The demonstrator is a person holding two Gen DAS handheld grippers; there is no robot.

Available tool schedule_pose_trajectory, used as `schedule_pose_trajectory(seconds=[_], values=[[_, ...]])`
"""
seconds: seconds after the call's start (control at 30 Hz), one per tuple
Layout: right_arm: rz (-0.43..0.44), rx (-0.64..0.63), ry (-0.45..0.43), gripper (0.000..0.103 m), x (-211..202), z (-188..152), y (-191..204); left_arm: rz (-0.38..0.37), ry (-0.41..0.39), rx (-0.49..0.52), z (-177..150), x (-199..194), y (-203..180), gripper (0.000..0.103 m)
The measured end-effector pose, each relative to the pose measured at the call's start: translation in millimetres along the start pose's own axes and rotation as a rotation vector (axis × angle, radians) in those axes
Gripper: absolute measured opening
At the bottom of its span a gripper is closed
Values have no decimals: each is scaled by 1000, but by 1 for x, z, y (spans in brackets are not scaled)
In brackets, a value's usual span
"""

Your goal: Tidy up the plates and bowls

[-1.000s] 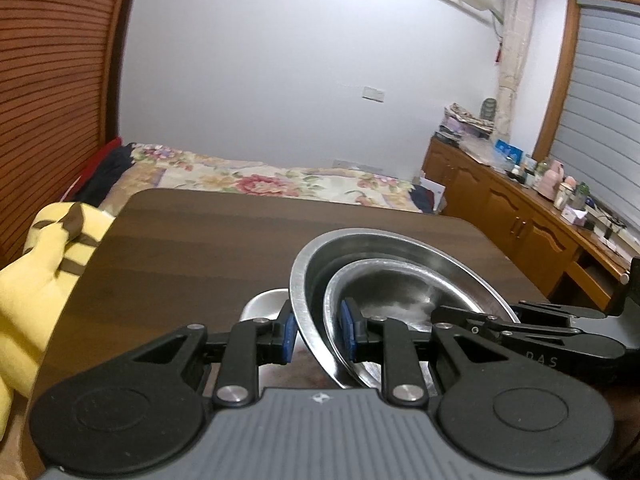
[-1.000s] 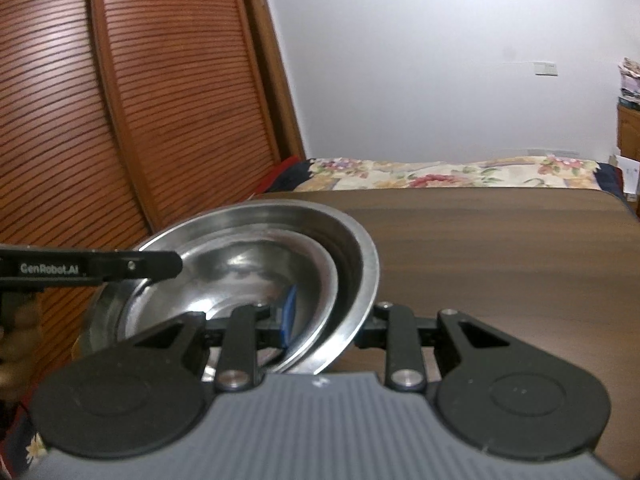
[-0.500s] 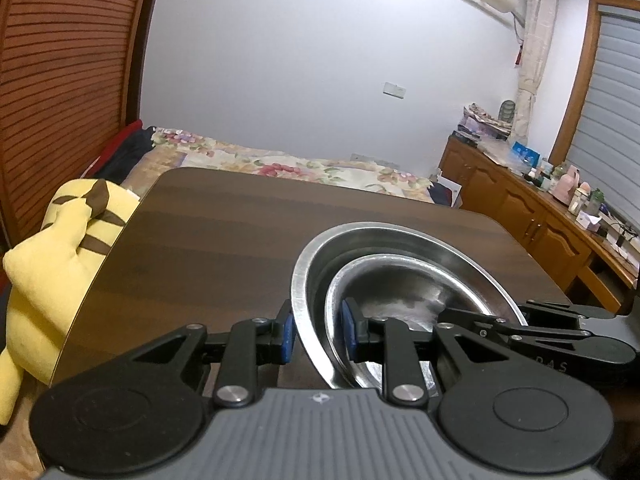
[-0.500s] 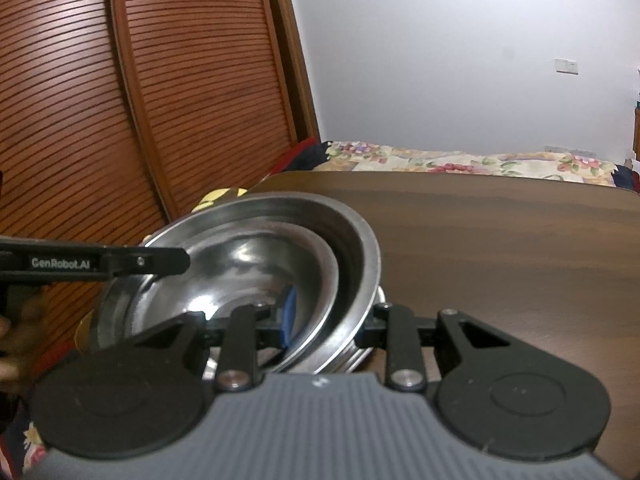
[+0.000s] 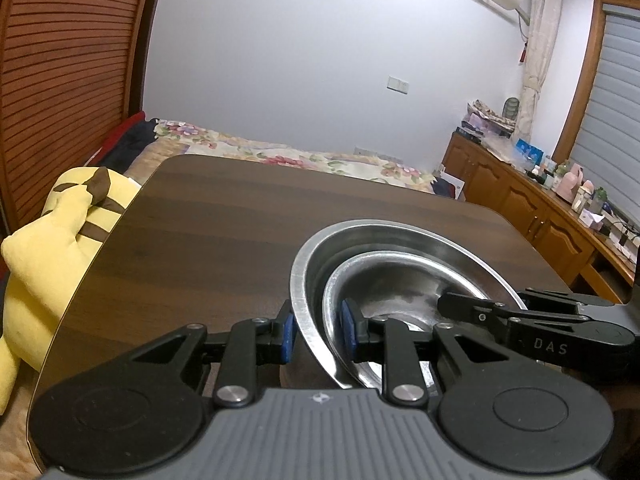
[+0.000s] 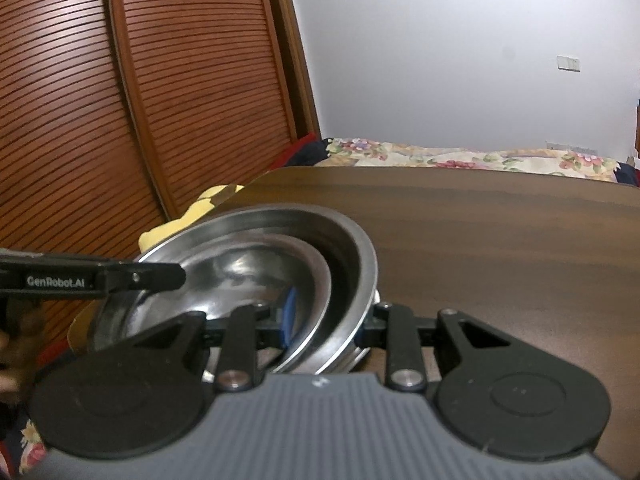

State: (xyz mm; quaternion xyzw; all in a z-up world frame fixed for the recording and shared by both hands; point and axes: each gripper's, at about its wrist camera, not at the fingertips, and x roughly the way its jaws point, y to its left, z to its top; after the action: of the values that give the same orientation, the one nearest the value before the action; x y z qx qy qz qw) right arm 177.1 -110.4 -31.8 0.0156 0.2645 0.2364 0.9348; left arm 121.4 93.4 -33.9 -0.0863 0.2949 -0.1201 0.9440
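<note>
Two steel bowls are nested: a large bowl (image 5: 400, 232) (image 6: 354, 248) with a smaller bowl (image 5: 400, 280) (image 6: 240, 268) inside it. My left gripper (image 5: 318, 334) is shut on their left rims, one blue pad outside the large bowl and one inside the small one. My right gripper (image 6: 326, 320) is shut on the opposite rims in the same way. Each gripper shows in the other's view: the right gripper (image 5: 520, 318) and the left gripper (image 6: 140, 276). The bowls sit over the dark wooden table (image 5: 240, 220) near its front. A pale rim (image 6: 360, 356) peeks out under the large bowl.
A yellow plush toy (image 5: 48, 248) (image 6: 192, 216) lies off the table's left edge. Slatted wooden wardrobe doors (image 6: 120, 120) stand on the left. A bed with a floral cover (image 5: 280, 152) lies behind the table, and a cluttered sideboard (image 5: 540, 216) runs along the right wall.
Both grippers keep their hold on the bowls. The pair has drifted slightly; the white dish seen under the bowls' left rim a second ago is hidden in the left wrist view now.
</note>
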Motion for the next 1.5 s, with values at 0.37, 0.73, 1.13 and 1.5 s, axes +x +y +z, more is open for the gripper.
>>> schedule_pose_trajectory(seconds=[0.37,0.73,1.13,1.5], values=[[20,1,12,30,3,2,0,21,-5,10,-1,-1,-3,25],[-15,11,-8,43,-2,6,-1,51,5,24,-3,1,-7,25],[-33,9,-44,43,-12,7,-1,68,-4,37,2,-1,-8,25],[-65,-8,-91,56,-29,8,4,120,-33,57,8,-9,-14,67]])
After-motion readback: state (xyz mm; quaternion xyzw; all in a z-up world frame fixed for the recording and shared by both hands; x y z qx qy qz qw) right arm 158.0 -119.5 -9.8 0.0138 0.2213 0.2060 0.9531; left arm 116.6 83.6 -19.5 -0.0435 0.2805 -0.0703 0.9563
